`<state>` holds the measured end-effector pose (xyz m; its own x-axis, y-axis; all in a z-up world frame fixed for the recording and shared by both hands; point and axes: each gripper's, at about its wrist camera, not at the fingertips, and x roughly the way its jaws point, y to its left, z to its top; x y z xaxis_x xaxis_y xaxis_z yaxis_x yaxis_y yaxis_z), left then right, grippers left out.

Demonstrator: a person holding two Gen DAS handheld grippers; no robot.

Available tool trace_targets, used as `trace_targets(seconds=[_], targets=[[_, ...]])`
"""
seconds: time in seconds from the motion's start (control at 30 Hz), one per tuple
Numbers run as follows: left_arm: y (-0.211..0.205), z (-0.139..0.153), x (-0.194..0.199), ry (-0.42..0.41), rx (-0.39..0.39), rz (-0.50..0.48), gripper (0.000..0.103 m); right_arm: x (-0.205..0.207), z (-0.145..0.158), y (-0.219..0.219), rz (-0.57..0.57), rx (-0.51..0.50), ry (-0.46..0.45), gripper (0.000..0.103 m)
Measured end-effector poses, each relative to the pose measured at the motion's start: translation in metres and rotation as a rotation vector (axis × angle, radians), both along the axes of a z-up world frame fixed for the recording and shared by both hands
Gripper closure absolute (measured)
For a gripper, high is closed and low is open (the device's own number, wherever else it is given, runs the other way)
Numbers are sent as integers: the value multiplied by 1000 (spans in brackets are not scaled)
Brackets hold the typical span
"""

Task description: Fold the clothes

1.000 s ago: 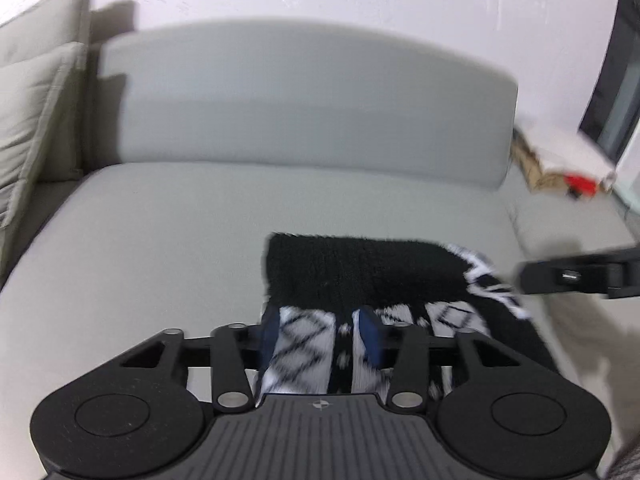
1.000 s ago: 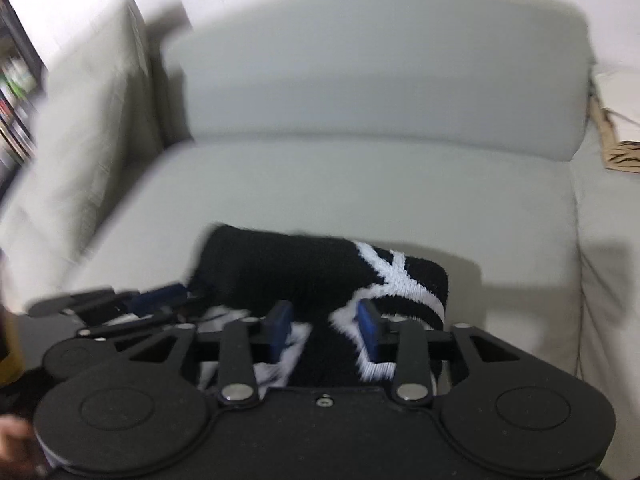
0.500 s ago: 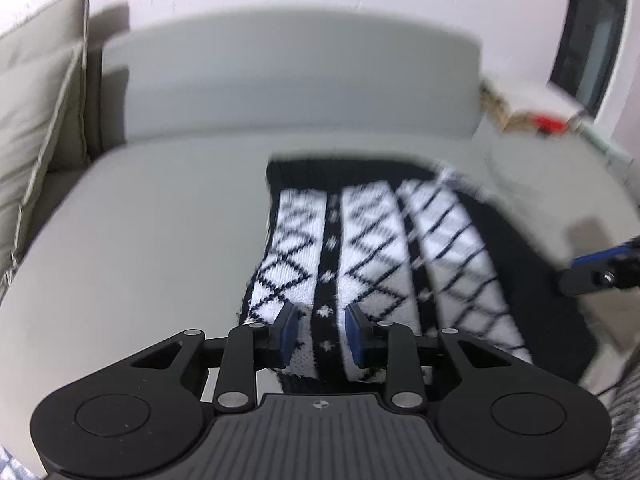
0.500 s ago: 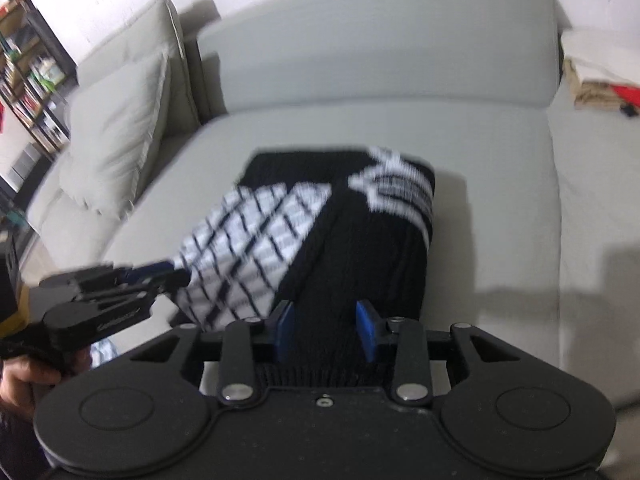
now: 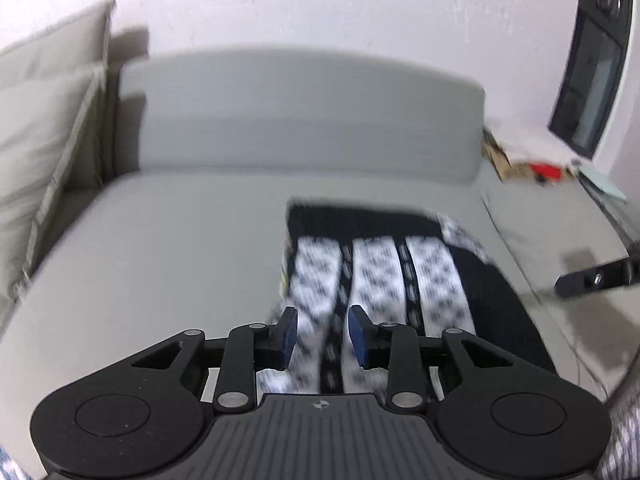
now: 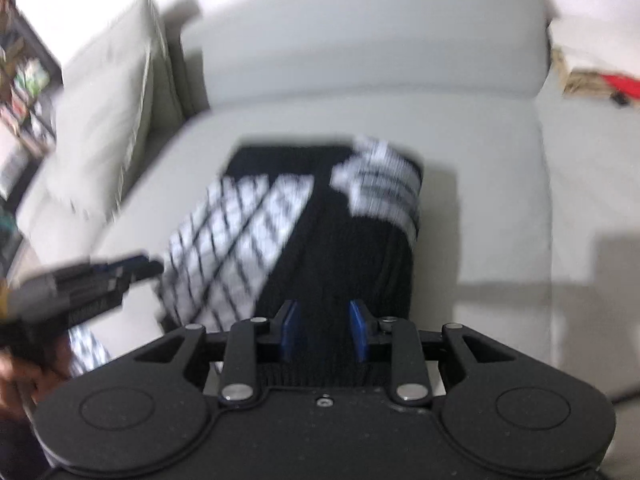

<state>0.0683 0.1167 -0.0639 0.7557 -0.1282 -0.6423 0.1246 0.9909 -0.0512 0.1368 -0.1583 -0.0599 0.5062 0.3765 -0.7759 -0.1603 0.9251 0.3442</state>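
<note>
The left gripper (image 5: pixel 322 336) has its blue pads a small way apart and opening, with the white-and-black patterned edge of the sweater (image 5: pixel 384 276) lying between them; whether the pads press the knit I cannot tell. The right gripper (image 6: pixel 323 330) is closing, its pads astride the plain black edge of the same sweater (image 6: pixel 352 256), and again the blur hides any contact. The garment lies folded on the grey sofa seat (image 5: pixel 172 248), centre-right in the left view. Behind it rises the low grey backrest (image 5: pixel 304 116) under a white wall (image 5: pixel 320 4). Pale cushions (image 5: pixel 44 128) stand at the upper left. At the right edge sit a cardboard box (image 5: pixel 516 164) and a dark window (image 5: pixel 592 76); shelves (image 6: pixel 20 76) show upper left in the right view.
</note>
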Motion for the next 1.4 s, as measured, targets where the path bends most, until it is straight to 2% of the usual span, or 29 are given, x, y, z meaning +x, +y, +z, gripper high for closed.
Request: trace_targets(seconds=[0.07, 0.13, 0.23, 0.3, 0.43, 0.6, 0.67, 0.73, 0.77, 0.8, 0.97, 1.13, 1.27, 1.33, 1.4], targets=[[-5, 4, 16, -25, 37, 35, 72, 15, 9, -6, -49, 23, -39, 75], [-10, -1, 36, -9, 48, 34, 76, 35, 5, -5, -90, 42, -35, 75], [-13, -23, 65, 64, 50, -3, 79, 63, -16, 11, -109, 42, -7, 75], [-12, -46, 78, 140, 36, -24, 81, 76, -35, 22, -104, 12, 21, 76], [-16, -69, 82, 154, 62, -17, 83, 84, -61, 44, -66, -88, 23, 76], [-17, -66, 86, 179, 74, 2, 82, 88, -64, 59, -47, -160, 31, 75], [-21, -54, 80, 179, 93, 47, 75, 81, -51, 58, -37, -158, 32, 73], [-23, -40, 65, 180, 94, 82, 67, 66, -35, 49, -35, -110, 28, 69], [-24, -33, 55, 180, 92, 95, 62, 54, -26, 43, -30, -68, 24, 60], [-24, -27, 46, 183, 96, 106, 61, 40, -18, 37, -25, -37, 14, 48], [-28, -10, 3, 204, 112, 140, 59, -13, 8, 30, 25, -33, -23, 33], [-32, 2, -28, 174, 120, 146, 54, -47, 14, 21, 56, 17, -6, 29], [-39, 5, -41, 152, 144, 144, 53, -61, 2, 24, 66, -17, -13, 29], [-43, 6, -43, 148, 143, 135, 53, -66, -4, 26, 59, -18, -16, 29], [-46, 6, -45, 139, 149, 130, 52, -70, -8, 25, 47, -10, -21, 34]])
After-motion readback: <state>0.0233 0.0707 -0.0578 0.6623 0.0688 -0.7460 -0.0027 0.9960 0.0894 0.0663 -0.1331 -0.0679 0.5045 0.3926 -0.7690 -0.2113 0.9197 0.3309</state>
